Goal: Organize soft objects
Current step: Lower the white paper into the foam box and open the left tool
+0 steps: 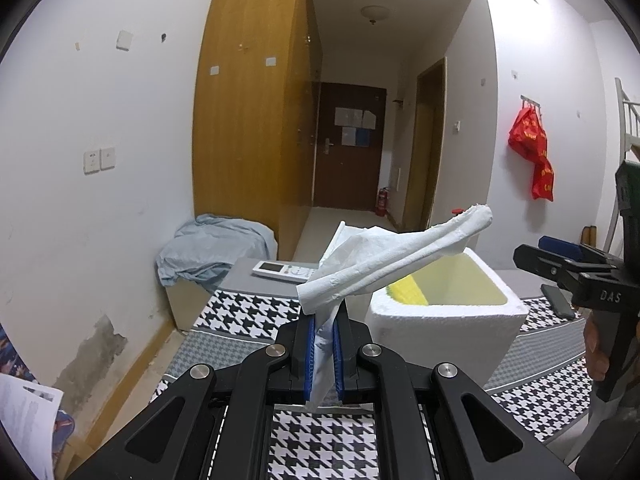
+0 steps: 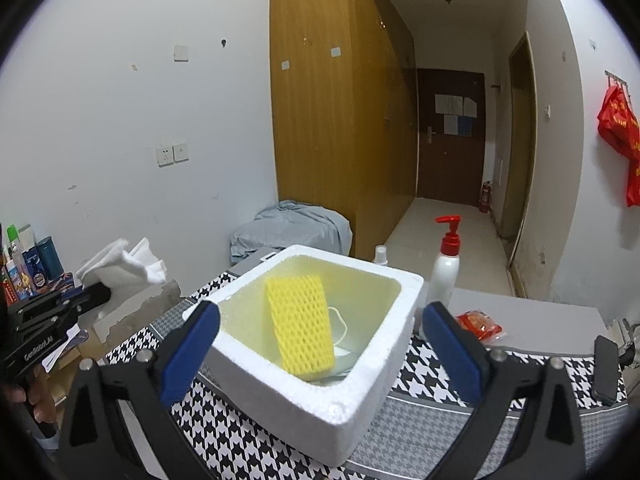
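— What have your fingers got hold of?

— My left gripper (image 1: 324, 350) is pinched tight on a white paper towel (image 1: 384, 268). The blue pads (image 1: 307, 354) clamp its lower tail, and the rest stands up and flops to the right, hanging in the air in front of the white foam box (image 1: 452, 320). My right gripper (image 2: 320, 340) is spread wide with nothing between its pads; the box (image 2: 320, 392) sits on the table right in front of it.

— Anything in the box?

— A yellow foam net sleeve (image 2: 302, 324) leans upright inside it. Under it lies something pale with a thin loop, and I cannot tell what it is.

— Any writing you can read?

— From the left camera, the side of the right gripper (image 1: 560, 264) reads "DAS". From the right camera, the left gripper (image 2: 60, 312) carries white lettering too blurred for me to read. The red bags (image 1: 534, 148) on the wall hooks have yellow characters, too small to make out. The papers on the far brown door (image 2: 450, 132) are illegible.

— What else is on the table?

— A houndstooth cloth (image 2: 224, 436) under the box, a white pump bottle with a red top (image 2: 446, 264) just behind it, a red snack packet (image 2: 478, 324) to its right, and a white remote control (image 1: 280, 270) at the far edge.
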The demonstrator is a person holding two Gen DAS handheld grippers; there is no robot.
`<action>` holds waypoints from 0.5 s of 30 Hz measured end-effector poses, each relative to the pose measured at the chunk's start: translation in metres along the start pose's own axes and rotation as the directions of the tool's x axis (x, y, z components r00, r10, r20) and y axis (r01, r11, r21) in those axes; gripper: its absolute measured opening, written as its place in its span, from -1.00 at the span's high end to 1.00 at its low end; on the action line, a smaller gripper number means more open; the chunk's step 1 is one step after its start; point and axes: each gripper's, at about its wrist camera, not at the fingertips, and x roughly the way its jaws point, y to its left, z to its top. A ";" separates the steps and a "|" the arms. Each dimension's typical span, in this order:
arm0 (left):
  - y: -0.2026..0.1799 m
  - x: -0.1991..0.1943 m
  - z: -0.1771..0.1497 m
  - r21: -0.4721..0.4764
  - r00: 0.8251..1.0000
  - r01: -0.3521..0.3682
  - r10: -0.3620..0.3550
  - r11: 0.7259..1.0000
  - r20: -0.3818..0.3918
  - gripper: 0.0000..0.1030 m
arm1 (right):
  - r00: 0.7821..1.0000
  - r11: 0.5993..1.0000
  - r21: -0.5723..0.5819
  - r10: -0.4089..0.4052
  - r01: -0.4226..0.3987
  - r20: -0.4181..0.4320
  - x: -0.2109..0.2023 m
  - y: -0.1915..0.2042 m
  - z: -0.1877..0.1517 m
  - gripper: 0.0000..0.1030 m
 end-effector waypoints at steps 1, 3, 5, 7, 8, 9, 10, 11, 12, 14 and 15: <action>-0.002 0.000 0.001 0.002 1.000 0.004 -0.004 1.000 -0.001 0.84 | 1.000 1.000 0.000 -0.003 0.003 0.010 -0.003 -0.001 0.000 -0.99; -0.005 0.001 0.004 0.009 1.000 0.015 -0.015 1.000 -0.003 0.84 | 1.000 1.000 -0.002 -0.007 0.007 0.021 -0.008 -0.003 -0.002 -0.99; -0.010 0.002 0.006 0.017 1.000 0.024 -0.024 1.000 -0.005 0.84 | 1.000 1.000 0.002 -0.011 0.011 0.025 -0.013 -0.007 -0.004 -0.99; -0.014 0.002 0.008 0.021 0.999 0.035 -0.035 0.999 -0.002 0.84 | 1.000 1.000 0.005 -0.017 0.016 0.027 -0.016 -0.009 -0.007 -0.99; -0.015 0.002 0.008 0.023 0.999 0.037 -0.037 0.999 -0.001 0.84 | 0.999 1.000 0.009 -0.023 0.023 0.029 -0.018 -0.011 -0.008 -0.99; -0.017 0.002 0.009 0.025 0.999 0.038 -0.038 0.999 0.001 0.84 | 0.999 1.000 0.014 -0.029 0.028 0.031 -0.019 -0.013 -0.009 -0.99; -0.018 0.002 0.009 0.025 0.999 0.040 -0.040 0.999 0.002 0.84 | 0.999 0.999 0.018 -0.029 0.029 0.031 -0.021 -0.015 -0.010 -0.99; -0.020 0.002 0.010 0.027 0.999 0.042 -0.042 0.999 0.002 0.84 | 0.999 0.999 0.022 -0.028 0.027 0.032 -0.023 -0.017 -0.010 -0.99; -0.021 0.002 0.011 0.029 0.999 0.044 -0.044 0.999 0.002 0.84 | 0.999 0.999 0.026 -0.026 0.025 0.032 -0.025 -0.020 -0.012 -0.99; -0.024 0.002 0.013 0.029 0.999 0.049 -0.049 0.998 0.003 0.84 | 0.999 0.999 0.032 -0.017 0.016 0.036 -0.029 -0.023 -0.014 -0.99; -0.026 0.002 0.014 0.032 0.999 0.054 -0.054 0.998 0.006 0.84 | 0.999 0.999 0.032 -0.011 0.010 0.041 -0.031 -0.024 -0.015 -0.99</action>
